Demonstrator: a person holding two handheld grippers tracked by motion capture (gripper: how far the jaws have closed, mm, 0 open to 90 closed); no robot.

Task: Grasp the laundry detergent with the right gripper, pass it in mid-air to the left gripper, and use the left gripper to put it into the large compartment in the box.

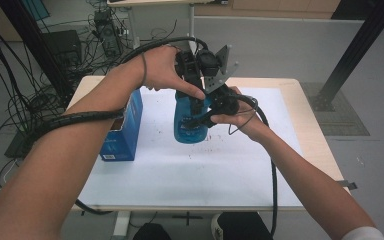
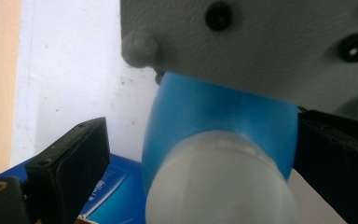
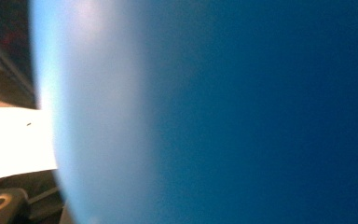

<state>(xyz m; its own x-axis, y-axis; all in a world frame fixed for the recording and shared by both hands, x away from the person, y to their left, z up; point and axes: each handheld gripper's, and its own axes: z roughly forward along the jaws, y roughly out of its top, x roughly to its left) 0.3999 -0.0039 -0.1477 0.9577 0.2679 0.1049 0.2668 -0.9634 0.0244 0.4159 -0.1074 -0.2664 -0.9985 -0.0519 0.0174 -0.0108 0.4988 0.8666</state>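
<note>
The blue bottle (image 1: 190,122) stands upright mid-counter (image 1: 240,170), long axis vertical, directly below the left hand-held gripper (image 1: 196,82) whose open jaws straddle its white cap (image 2: 219,182), while the right hand-held gripper (image 1: 215,107) presses in from 3 o'clock, its grip impossible to judge.

You are working in a lab or test room: black cables (image 1: 10,100) sprawl over the grey floor (image 1: 280,50) off the bench's (image 1: 300,100) left edge, electronics boxes (image 1: 62,45) sit beyond its far-left corner, and a black frame post (image 1: 355,50) stands off its far-right corner.
</note>
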